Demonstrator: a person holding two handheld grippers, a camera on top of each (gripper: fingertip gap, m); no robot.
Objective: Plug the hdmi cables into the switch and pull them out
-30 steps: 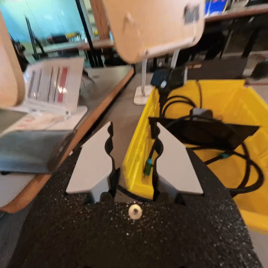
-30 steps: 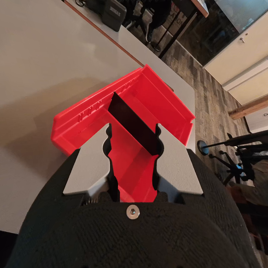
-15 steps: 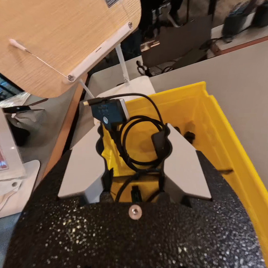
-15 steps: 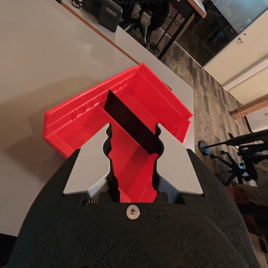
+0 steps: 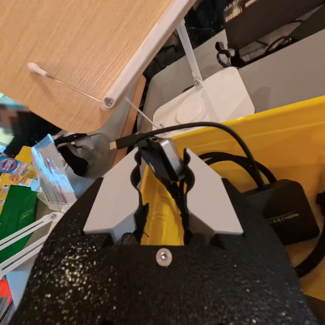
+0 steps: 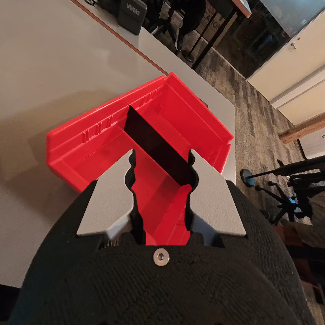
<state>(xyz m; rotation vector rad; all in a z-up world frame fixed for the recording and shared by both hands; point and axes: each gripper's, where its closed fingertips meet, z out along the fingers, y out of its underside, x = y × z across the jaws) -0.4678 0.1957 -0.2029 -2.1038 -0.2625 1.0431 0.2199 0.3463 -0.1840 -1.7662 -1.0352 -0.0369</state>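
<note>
Left gripper (image 5: 162, 153): spread, fingers flanking the switch (image 5: 162, 162) (contact unclear) | switch: propped on yellow bin (image 5: 274, 133) rim | right gripper (image 6: 161, 153): spread, empty, above red bin (image 6: 73, 139)

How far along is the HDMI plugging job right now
Early. Nothing looks plugged yet: one cable plug hangs free. The open left gripper brackets the switch over the yellow bin. The right gripper is open, empty, above the red bin.
</note>
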